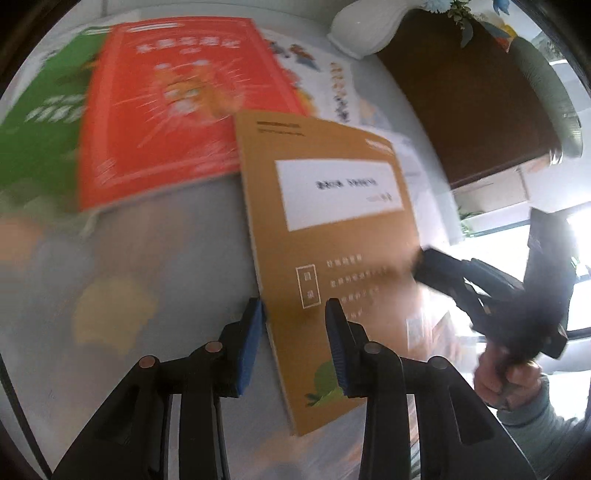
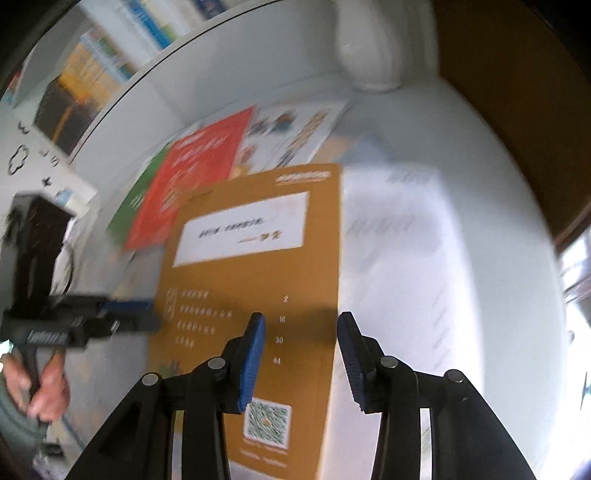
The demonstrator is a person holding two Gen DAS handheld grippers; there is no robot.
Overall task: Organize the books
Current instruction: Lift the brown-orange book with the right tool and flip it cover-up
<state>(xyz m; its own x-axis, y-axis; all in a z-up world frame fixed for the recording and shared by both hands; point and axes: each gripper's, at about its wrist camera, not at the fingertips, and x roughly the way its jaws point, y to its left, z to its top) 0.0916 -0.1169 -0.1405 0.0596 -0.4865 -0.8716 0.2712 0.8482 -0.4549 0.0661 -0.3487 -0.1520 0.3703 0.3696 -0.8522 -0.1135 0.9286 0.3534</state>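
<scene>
While we look down along both pairs of tongs, the brown book (image 1: 332,236) lies cover-up on the pale table (image 1: 166,251), its top end overlapping the red book (image 1: 177,107) behind it. Our left tongs (image 1: 295,314) straddle the brown book's left edge: the outer blue pad (image 1: 253,339) sits just outside that edge, the other pad over the cover, and the jaws stand partly apart with no clamping that we can see. Our right tongs (image 2: 301,325) straddle the opposite long edge in the same way, one pad (image 2: 253,354) above the cover near the printed page numbers, the other beyond the edge over the table; their jaws are also partly open, and blur keeps us from telling whether any pad touches the book. A green book (image 1: 40,125) lies left of the red one, a picture book (image 1: 321,77) to its right, and a white vase (image 1: 362,29) stands farther back. Each view shows the other tongs in a hand (image 1: 513,376).
</scene>
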